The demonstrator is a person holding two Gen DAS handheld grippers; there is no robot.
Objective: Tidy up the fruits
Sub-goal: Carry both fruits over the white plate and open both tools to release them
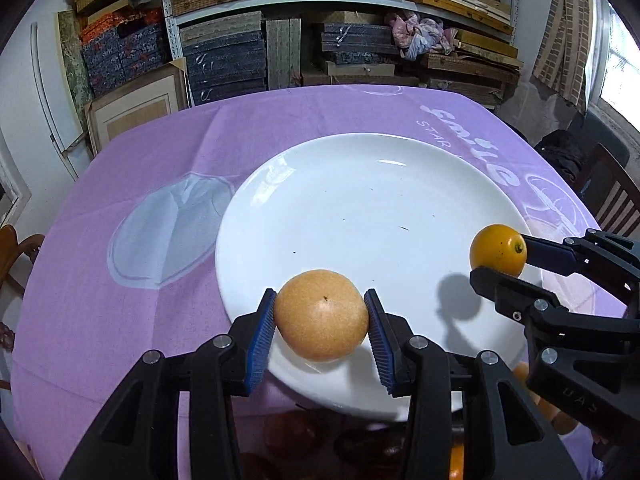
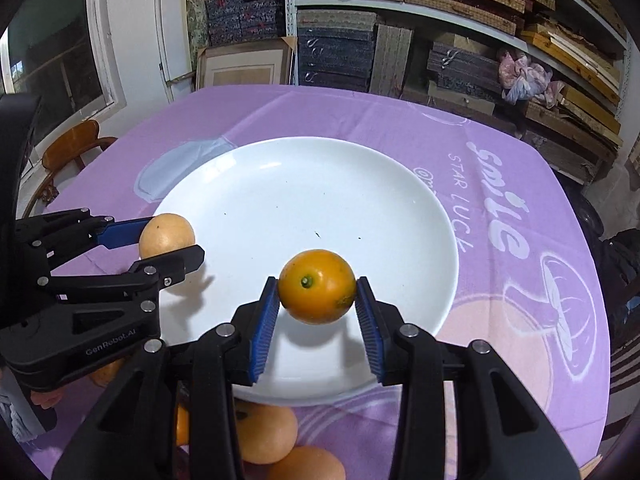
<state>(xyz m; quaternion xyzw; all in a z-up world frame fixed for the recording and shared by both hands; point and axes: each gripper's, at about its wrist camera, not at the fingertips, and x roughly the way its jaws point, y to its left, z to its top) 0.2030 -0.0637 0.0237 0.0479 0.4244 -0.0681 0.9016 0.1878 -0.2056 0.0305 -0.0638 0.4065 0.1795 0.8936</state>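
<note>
Above the white plate (image 1: 400, 184), still bare at frame centre, a tan fruit (image 1: 321, 315) is clamped by the left gripper (image 1: 320, 322) and an orange (image 2: 317, 286) by the right gripper (image 2: 317, 300); nothing placed yet, more fruit (image 2: 266, 434) left at lower edge.

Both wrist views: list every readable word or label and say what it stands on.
"smile" – white print on the purple tablecloth.
"STAR LUCK" – smaller white print beside it, same cloth.
A line starting "@" next to that, cut off by the white round plate: unreadable.
"GenRobot.AI" – on the black body of the left gripper.
Markings on the dark shelf boxes: unreadable.
</note>
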